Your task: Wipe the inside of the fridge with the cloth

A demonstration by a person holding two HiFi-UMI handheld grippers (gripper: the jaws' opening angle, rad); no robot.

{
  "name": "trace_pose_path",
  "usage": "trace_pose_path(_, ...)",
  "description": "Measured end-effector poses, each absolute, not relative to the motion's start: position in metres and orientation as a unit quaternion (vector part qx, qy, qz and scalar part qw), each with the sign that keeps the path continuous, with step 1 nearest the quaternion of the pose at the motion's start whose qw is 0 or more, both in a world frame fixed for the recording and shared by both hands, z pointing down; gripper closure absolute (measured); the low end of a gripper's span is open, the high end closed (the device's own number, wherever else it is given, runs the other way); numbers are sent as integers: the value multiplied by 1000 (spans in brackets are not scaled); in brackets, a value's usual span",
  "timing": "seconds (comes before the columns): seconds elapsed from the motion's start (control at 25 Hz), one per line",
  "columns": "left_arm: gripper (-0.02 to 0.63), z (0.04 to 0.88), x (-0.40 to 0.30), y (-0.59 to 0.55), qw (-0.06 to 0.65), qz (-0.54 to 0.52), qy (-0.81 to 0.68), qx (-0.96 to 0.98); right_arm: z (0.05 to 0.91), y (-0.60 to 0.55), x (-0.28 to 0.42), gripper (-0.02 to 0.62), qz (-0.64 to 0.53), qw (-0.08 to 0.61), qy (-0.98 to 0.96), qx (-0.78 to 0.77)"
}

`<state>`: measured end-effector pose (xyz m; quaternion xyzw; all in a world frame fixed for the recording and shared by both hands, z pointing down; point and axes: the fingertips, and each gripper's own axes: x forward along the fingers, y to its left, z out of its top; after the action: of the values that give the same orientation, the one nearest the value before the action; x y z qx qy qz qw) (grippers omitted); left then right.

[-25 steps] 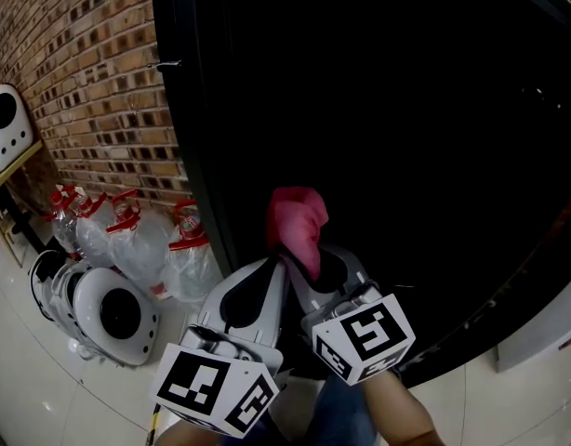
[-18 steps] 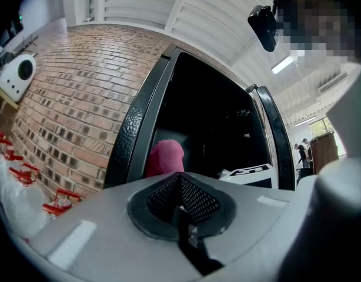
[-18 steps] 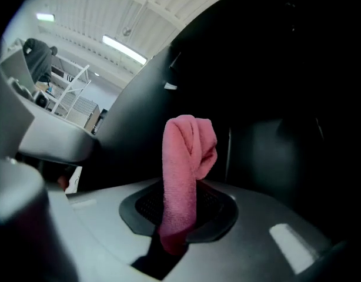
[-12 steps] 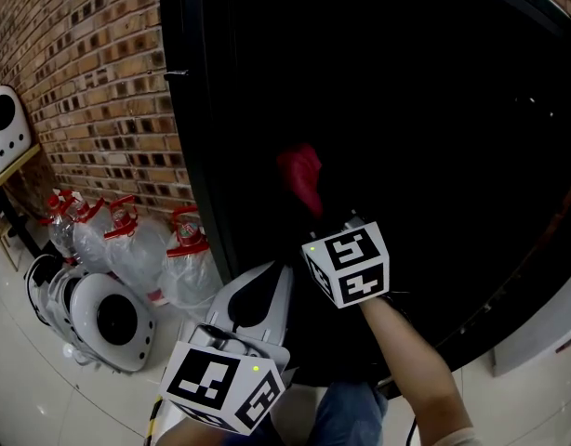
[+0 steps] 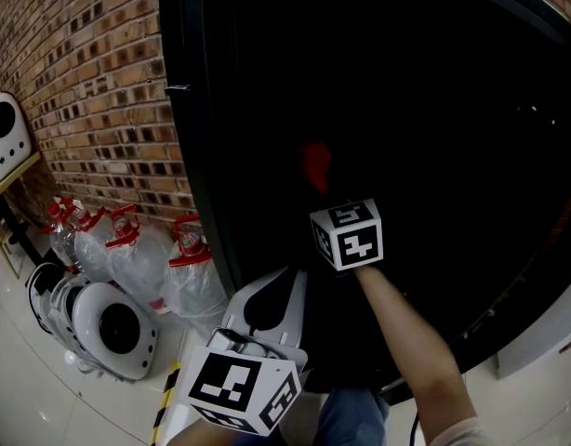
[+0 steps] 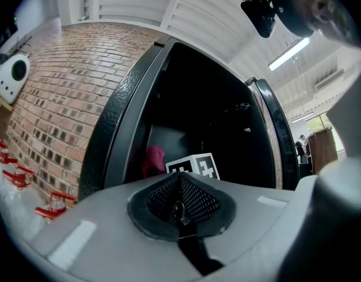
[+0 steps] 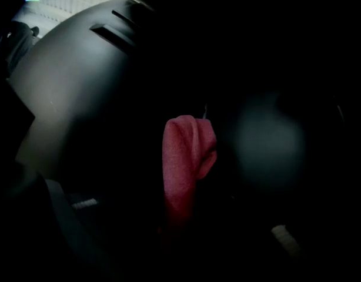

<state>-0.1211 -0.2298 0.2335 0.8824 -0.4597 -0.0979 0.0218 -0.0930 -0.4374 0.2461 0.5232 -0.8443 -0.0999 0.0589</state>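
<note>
Deep inside fridge (image 5: 200,156), right gripper (image 5: 323,198) clamps pink cloth (image 7: 183,157); left gripper (image 6: 179,180) closed.

The cloth (image 7: 186,157) is soft fabric with a fine nap; the fridge frame (image 6: 119,116) is pebbled and faintly glossy; the wall (image 5: 90,91) is rough brick; the floor tiles (image 5: 44,398) are glossy.
</note>
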Motion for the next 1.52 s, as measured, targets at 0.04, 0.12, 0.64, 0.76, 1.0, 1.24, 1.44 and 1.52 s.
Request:
trace_pose_path(0.04, 598, 234, -119, -230, 23, -97, -458, 883, 247, -440, -93, 527, -97, 60, -843, 525)
trace_pose_path(0.12, 598, 233, -117, -231, 24, -95, -455, 885, 249, -446, -89, 527, -87, 61, -839, 534)
trace_pose_path(0.64, 598, 236, -97, -235, 27, -92, -436, 895, 249, -445, -11, 528, -58, 49, -774, 629)
trace_pose_path(0.76, 598, 242, -92, -238, 34, -86, -431, 897, 249, -441, 16, 528, -54, 45, -747, 661)
trace_pose_path(1.0, 598, 246, -86, -241, 43, -84, -423, 901, 256, -431, 65, 526, -13, 33, -698, 715)
trace_pose_path(1.24, 598, 247, -78, -240, 41, -80, -412, 907, 263, -418, 96, 528, 12, 28, -667, 744)
trace_pose_path(1.44, 598, 248, -69, -245, 41, -80, -406, 909, 247, -380, 84, 532, -26, 12, -679, 734)
trace_pose_path(1.52, 598, 249, -64, -247, 43, -78, -404, 911, 242, -363, 79, 532, -40, 9, -683, 729)
